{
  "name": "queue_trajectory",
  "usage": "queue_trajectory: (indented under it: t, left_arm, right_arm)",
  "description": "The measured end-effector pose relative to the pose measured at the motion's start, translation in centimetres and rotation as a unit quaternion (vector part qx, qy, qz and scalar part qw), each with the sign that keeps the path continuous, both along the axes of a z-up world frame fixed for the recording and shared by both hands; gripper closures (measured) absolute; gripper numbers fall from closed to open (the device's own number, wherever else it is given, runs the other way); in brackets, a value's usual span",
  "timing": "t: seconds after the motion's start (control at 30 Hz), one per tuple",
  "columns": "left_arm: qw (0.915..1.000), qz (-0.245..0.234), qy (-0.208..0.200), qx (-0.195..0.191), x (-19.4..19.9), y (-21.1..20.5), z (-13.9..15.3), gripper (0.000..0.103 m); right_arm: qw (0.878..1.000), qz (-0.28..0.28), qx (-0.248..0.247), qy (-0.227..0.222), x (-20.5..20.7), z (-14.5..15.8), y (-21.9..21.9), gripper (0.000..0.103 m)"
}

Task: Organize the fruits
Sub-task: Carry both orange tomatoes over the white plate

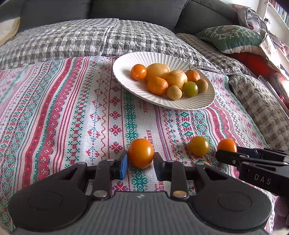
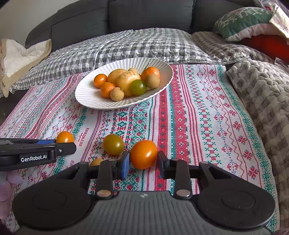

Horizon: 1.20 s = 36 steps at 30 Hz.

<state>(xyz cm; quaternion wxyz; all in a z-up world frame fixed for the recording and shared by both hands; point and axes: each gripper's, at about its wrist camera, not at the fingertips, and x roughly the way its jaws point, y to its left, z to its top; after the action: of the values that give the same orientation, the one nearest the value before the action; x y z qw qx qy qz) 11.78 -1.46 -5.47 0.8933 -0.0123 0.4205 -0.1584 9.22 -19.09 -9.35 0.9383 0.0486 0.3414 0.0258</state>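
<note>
Closing each claw gently looks like the step in hand. The left claw (image 1: 140,163) stands open around a round orange tomato (image 1: 140,153), its blue pads just beside the skin, perhaps grazing it on one side. The right claw (image 2: 144,164) is likewise parted about a second glossy orange tomato (image 2: 143,154). Neither fruit looks lifted; both seem to rest on the red, green and white cross-stitch patterned cloth (image 2: 198,115). I judge a soft, centred squeeze best, since the smooth skins could slip or split. Between them lies a yellow-green tomato (image 2: 113,144). Beyond waits the white ribbed oval plate (image 2: 86,94), already piled with fruit. Grey checked quilts (image 2: 137,45) and a dark sofa (image 2: 144,16) lie behind.
</note>
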Motion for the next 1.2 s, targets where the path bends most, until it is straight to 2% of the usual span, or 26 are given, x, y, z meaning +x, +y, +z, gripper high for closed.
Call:
queue_trajectory:
  t: [0.27,0.43,0.57,0.87,1.2]
  left_arm:
    - [0.9998,-0.005,0.008,-0.020,-0.1,0.1,0.7,0.072]
    - [0.9994,-0.012,-0.009,-0.032,-0.4,-0.3,1.8,0.072]
    - [0.9992,-0.019,-0.025,-0.026,-0.4,-0.9,2.4,0.072]
    - [0.9978,-0.032,-0.057,0.002,2.1,-2.4,3.6,0.072]
    - [0.9945,-0.049,-0.080,0.046,7.2,-3.2,2.7,0.072]
  right_arm:
    - [0.998,-0.013,0.062,0.004,0.1,0.7,-1.1,0.074]
    - [0.994,-0.017,0.106,-0.016,-0.1,1.9,-1.8,0.074]
    - [0.991,-0.023,0.129,-0.031,-0.1,2.7,-2.0,0.074]
    - [0.992,-0.003,0.111,-0.064,2.2,4.5,-0.9,0.074]
    - [0.992,0.013,0.095,-0.078,5.5,3.5,-0.2,0.074]
